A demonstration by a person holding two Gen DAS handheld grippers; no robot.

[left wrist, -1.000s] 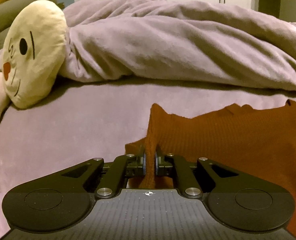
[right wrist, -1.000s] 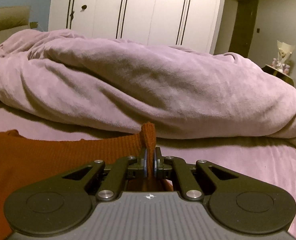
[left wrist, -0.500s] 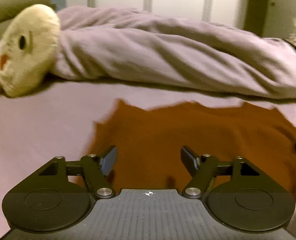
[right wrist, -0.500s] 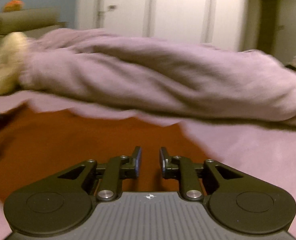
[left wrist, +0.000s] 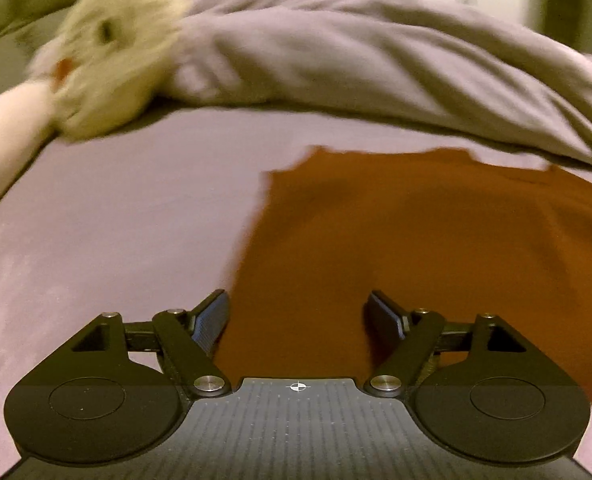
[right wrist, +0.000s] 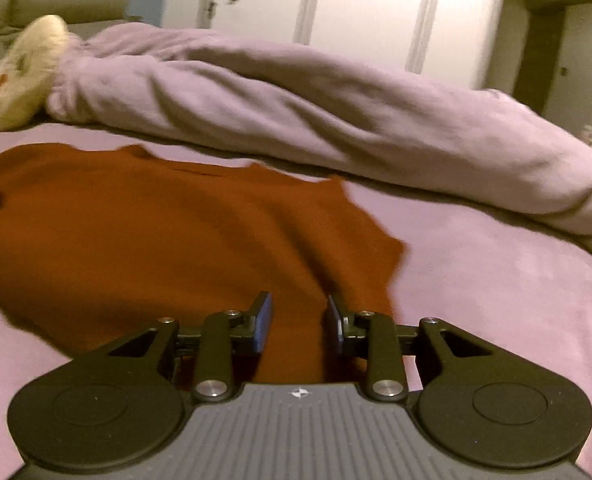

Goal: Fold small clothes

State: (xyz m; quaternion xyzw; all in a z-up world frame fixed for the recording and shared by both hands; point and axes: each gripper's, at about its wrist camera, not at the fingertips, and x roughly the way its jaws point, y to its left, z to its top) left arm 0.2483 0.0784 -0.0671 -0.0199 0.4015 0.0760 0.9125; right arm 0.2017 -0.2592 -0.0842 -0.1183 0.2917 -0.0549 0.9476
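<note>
Left wrist view: left tool (left wrist: 298, 316) spread wide, holding nothing, above rust-orange garment (left wrist: 436, 248) lying flat on bed (left wrist: 116, 220). Right wrist view: right tool (right wrist: 299, 322) partly parted, empty, over garment's edge; rumpled blanket (right wrist: 336, 120) at 12 o'clock.

No words, brand names, labels or numbers can be read in either wrist view. The only sign is a small white crosshair mark, a circle split into quarters, printed at the far middle edge of the ribbed body of the left gripper (left wrist: 298, 314) and of the right gripper (right wrist: 298, 322).
</note>
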